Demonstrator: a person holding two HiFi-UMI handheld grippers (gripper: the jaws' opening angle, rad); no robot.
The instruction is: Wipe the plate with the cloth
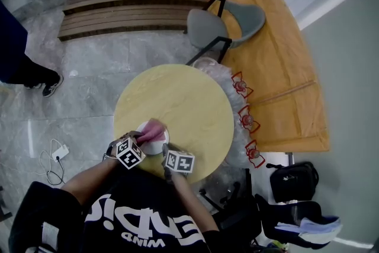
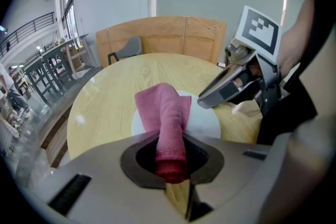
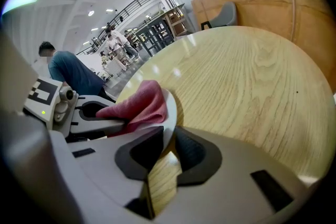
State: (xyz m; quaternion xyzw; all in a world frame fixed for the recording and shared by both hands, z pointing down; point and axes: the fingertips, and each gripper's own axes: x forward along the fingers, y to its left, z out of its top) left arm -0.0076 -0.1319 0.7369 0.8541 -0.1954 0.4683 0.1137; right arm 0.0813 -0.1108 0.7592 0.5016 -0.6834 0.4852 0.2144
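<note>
left gripper (image 2: 170,161): jaws pressed together on the rolled end of the pink terry cloth (image 2: 167,113) – firm hold, no gap showing.
right gripper (image 3: 165,147): jaws closed on the near rim of the white round plate (image 3: 171,108).
pink terry cloth: free end spread over the plate's face, touching it.
white round plate: on the near left part of the round pale wooden table (image 1: 177,101), between the two grippers – whether flat or tipped, cannot tell.
beyond the table: grey chair (image 1: 228,21), at the far side.
</note>
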